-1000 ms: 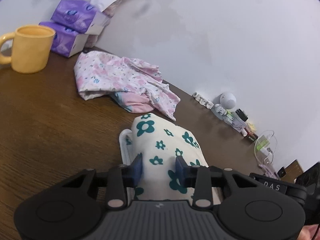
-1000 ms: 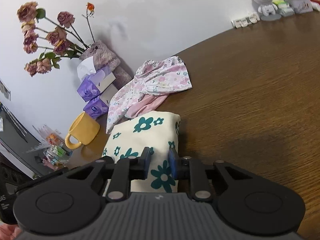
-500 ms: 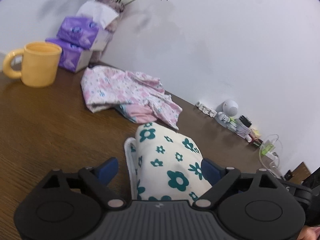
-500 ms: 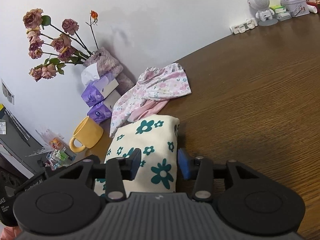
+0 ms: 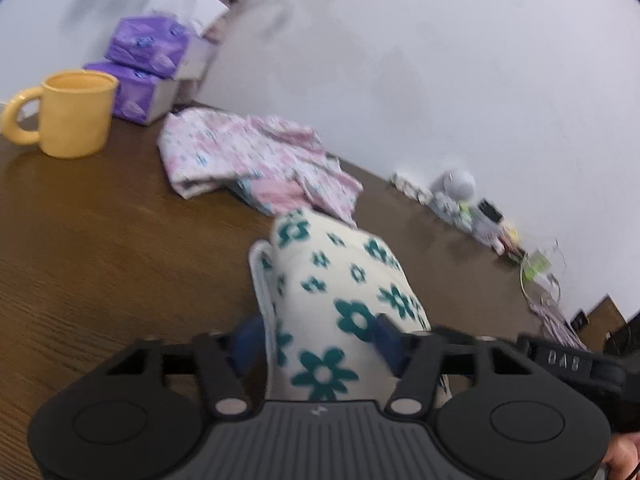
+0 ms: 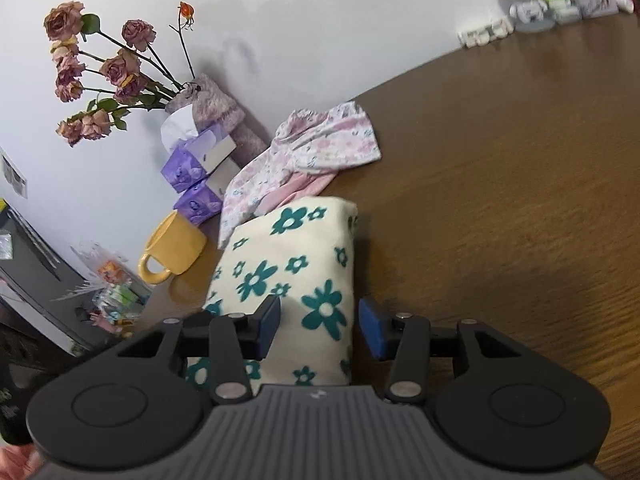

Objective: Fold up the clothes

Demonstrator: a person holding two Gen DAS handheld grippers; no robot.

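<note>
Cream cloth (image 6: pixel 294 268) with teal flowers lies folded, thick and rectangular.

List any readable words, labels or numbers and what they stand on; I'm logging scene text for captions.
"DAS", seen mirrored: black label block on the rig's right edge, left wrist view.
Purple tissue packs: print too small to read.
Paper note on the wall: too blurred.
Nothing else legible.

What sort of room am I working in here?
Most likely a home living or dining area. A brown wooden table stands against a white wall, holding a yellow mug, purple tissue packs and a vase of dried roses beside the clothes.
</note>
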